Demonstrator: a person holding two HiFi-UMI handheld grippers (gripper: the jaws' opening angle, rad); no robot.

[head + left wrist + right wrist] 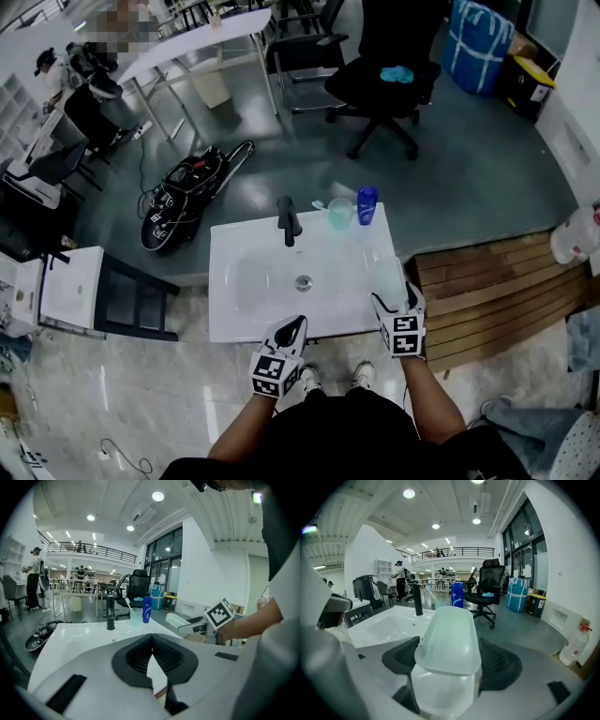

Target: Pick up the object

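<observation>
At 4 o'clock of sink [225, 281], pale green dish [447, 634] is clamped by right gripper [398, 314]. Left gripper [152, 656] is held closed, empty. A slip could be caused by glossy walls if tilted.

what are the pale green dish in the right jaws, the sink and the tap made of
Dish: likely plastic, pale green, slightly translucent, smooth sheen.
Sink: probably glazed ceramic, white with glossy reflections.
Tap: looks like matte black metal, no shine; could be coated.

Open-plan office hall, desks [202, 42], swivel chair [384, 77], mezzanine railing [91, 550]
</observation>
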